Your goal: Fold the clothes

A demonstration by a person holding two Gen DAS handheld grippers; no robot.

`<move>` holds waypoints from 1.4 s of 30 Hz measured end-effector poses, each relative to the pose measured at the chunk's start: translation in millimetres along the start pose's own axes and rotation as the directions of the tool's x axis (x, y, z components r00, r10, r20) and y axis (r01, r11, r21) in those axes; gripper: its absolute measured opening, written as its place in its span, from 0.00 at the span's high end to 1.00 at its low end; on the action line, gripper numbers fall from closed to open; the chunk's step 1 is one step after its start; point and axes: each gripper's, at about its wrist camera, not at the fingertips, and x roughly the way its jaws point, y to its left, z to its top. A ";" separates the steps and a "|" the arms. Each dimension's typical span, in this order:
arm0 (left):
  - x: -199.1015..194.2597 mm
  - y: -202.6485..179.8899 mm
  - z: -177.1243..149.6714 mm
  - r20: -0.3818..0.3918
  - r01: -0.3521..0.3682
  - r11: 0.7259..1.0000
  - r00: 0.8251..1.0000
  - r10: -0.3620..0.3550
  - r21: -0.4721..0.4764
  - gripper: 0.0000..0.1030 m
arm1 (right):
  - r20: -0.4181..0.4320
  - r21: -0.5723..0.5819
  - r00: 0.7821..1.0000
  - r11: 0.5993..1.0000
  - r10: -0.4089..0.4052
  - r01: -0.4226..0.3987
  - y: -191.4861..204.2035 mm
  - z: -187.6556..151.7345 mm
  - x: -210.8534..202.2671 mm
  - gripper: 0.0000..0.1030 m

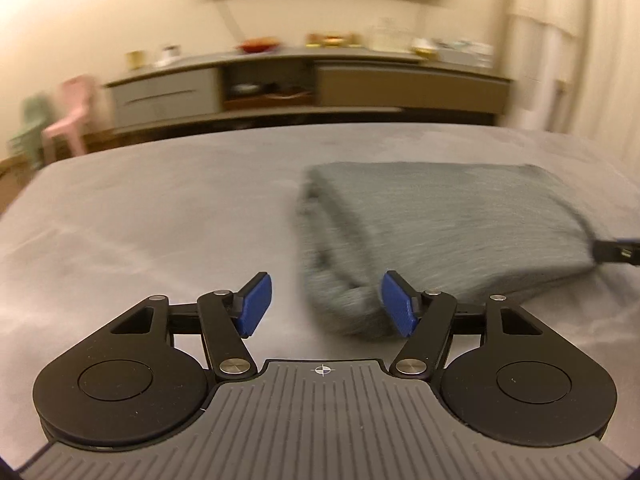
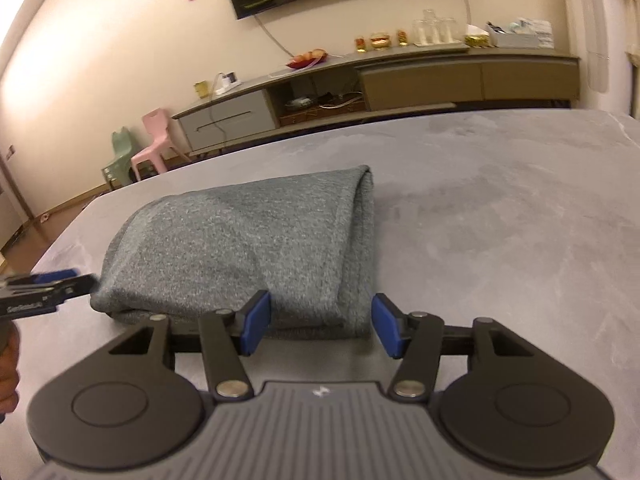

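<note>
1. Grey stone-look table (image 2: 500,216): broad, smooth top that carries everything. Judged slippery, so a sideways nudge could slide the whole bundle instead of creasing it.
2. Grey knitted garment (image 2: 248,248): lies on the table already folded into a thick rectangle, folded edge to the right, layered open edges at the left and near side. Risk: the top layer may lift alone if only one layer is pinched, and the fold would spring apart.
3. Right gripper (image 2: 320,324): jaws spread wide, holding nothing, blue pads (image 2: 256,322) straddling the near edge of the garment. Closing here could bunch the fabric.
4. Left gripper (image 1: 326,306): jaws likewise apart and empty, at the garment's near left corner; this view is blurred, so whether it touches cannot be told. A hasty approach could drag that corner out of line.
</note>
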 end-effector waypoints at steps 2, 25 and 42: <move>-14.0 5.7 -1.4 -0.007 -0.028 0.999 1.000 0.027 -0.022 0.38 | 0.002 -0.007 1.000 1.000 -0.017 0.017 3.9 -2.5 -7.2 0.47; -88.6 -121.3 -22.1 -0.080 0.087 0.995 0.993 -0.083 0.048 0.10 | 0.031 -0.102 0.996 0.991 -0.087 0.089 46.5 -33.8 -72.4 0.13; -86.6 -143.2 -32.8 -0.126 0.094 0.995 0.987 -0.096 -0.023 0.10 | 0.037 -0.148 0.991 0.980 -0.131 0.135 44.9 -41.1 -71.9 0.09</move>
